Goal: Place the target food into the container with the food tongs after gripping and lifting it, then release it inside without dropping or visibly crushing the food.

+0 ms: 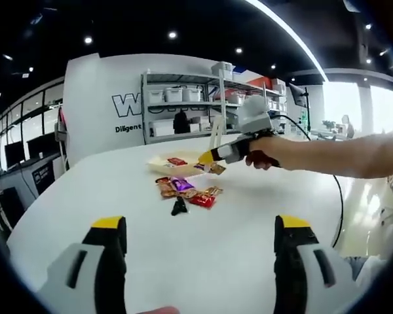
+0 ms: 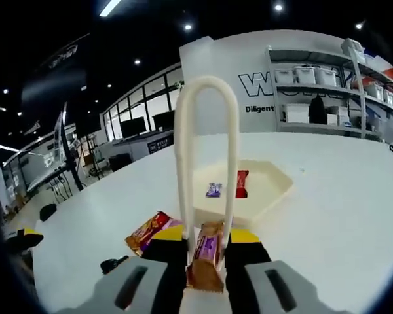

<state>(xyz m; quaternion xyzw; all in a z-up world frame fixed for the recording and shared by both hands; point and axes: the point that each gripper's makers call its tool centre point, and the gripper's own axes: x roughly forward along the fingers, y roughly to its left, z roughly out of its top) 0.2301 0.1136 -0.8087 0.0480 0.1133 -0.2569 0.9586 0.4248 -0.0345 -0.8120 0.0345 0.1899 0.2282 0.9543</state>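
Observation:
My right gripper (image 2: 207, 235) is shut on cream food tongs (image 2: 206, 85), whose loop rises up the right gripper view. The tong tips pinch a brown and purple snack bar (image 2: 206, 256) held above the table, short of the cream tray (image 2: 275, 190). A purple packet (image 2: 214, 190) and a red packet (image 2: 242, 183) lie in that tray. In the left gripper view a hand holds the right gripper (image 1: 239, 150) with the snack bar (image 1: 216, 169) by the tray (image 1: 158, 165). My left gripper (image 1: 202, 226) is open, low over the near table.
Several loose snack packets (image 1: 190, 193) and a small black object (image 1: 179, 207) lie on the white table in front of the tray. An orange packet (image 2: 147, 232) lies close to the tongs. Shelving (image 1: 183, 104) stands behind the table, and a cable (image 1: 337, 196) hangs at the right.

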